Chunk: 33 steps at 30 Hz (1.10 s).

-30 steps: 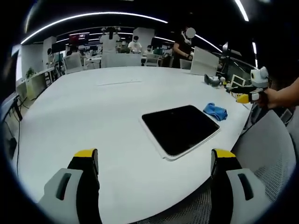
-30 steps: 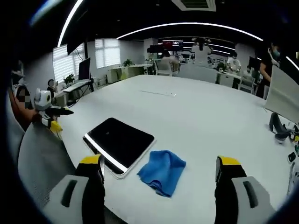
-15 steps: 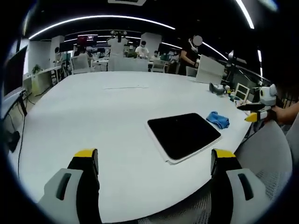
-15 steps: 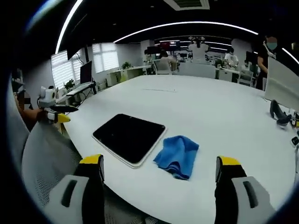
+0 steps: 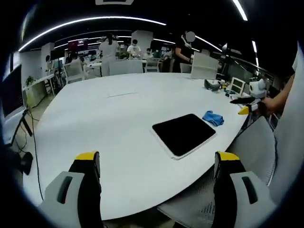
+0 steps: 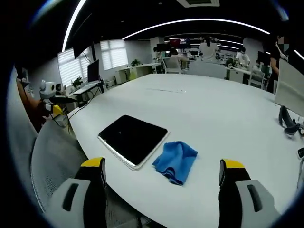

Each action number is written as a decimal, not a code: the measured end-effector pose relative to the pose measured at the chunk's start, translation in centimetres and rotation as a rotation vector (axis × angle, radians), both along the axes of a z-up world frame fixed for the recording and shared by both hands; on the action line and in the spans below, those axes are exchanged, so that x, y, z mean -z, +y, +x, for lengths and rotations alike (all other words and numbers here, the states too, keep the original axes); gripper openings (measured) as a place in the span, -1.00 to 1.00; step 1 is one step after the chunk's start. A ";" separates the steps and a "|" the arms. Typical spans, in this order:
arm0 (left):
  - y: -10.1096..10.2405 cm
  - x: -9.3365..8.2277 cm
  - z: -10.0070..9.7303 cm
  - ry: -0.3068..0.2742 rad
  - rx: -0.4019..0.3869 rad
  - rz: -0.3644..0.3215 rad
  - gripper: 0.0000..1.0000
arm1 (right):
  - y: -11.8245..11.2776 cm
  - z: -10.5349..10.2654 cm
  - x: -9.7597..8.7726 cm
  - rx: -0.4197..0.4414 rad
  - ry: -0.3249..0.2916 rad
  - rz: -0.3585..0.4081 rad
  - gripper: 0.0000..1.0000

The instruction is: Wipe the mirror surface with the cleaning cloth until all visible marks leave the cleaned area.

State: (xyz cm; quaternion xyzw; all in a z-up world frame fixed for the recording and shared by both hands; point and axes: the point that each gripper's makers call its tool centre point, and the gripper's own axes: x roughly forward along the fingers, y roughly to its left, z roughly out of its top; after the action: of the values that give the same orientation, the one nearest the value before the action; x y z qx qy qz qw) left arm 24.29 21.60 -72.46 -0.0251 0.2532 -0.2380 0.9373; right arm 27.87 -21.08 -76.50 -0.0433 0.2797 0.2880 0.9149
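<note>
Below centre of the right gripper view, my right gripper [image 6: 161, 178] hangs wide and empty over the blue cleaning cloth [image 6: 175, 160], beside the mirror [image 6: 133, 139] on the worktop [image 6: 213, 109]; my left gripper [image 5: 156, 178] hangs wide too, well back.

You've pulled the left gripper [image 5: 156, 173] back from the table [image 5: 109, 118]: in the left gripper view the mirror [image 5: 184, 134] and the blue cloth [image 5: 213, 117] now look smaller and lie farther off, toward 1 o'clock. Your right gripper [image 6: 161, 178] has backed off as well, so more of the mesh chair back [image 6: 52, 161] shows at 8 o'clock in its view. Mirror and cloth themselves haven't shifted on the table; only your hands moved.
</note>
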 end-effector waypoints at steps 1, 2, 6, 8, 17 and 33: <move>0.6 -0.3 0.0 -0.005 -0.028 -0.017 0.98 | -0.2 0.3 -0.5 0.013 -0.034 0.009 0.97; 1.0 -0.2 -0.2 -0.010 -0.028 0.003 0.98 | -0.3 0.1 -0.4 0.015 -0.026 0.010 0.97; 0.6 -0.5 -0.3 -0.050 -0.017 0.032 0.98 | -0.2 -1.5 0.6 0.028 -0.021 0.007 0.97; 0.1 -0.4 0.0 -0.061 -0.015 0.034 0.98 | 0.0 -2.3 1.3 0.028 0.004 -0.003 0.97; -1.3 0.4 1.2 -0.071 0.005 0.042 0.98 | -0.1 -3.9 2.2 0.077 0.003 -0.013 0.97; -0.7 0.6 2.6 -0.071 -0.041 0.013 0.98 | -0.7 -3.4 2.4 0.135 0.003 0.020 0.97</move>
State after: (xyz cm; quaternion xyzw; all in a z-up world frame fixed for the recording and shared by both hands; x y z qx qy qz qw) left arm 26.89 20.88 -73.04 -0.0158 0.2205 -0.2177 0.9506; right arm 24.45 -21.79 -78.92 -0.0146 0.2805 0.2284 0.9322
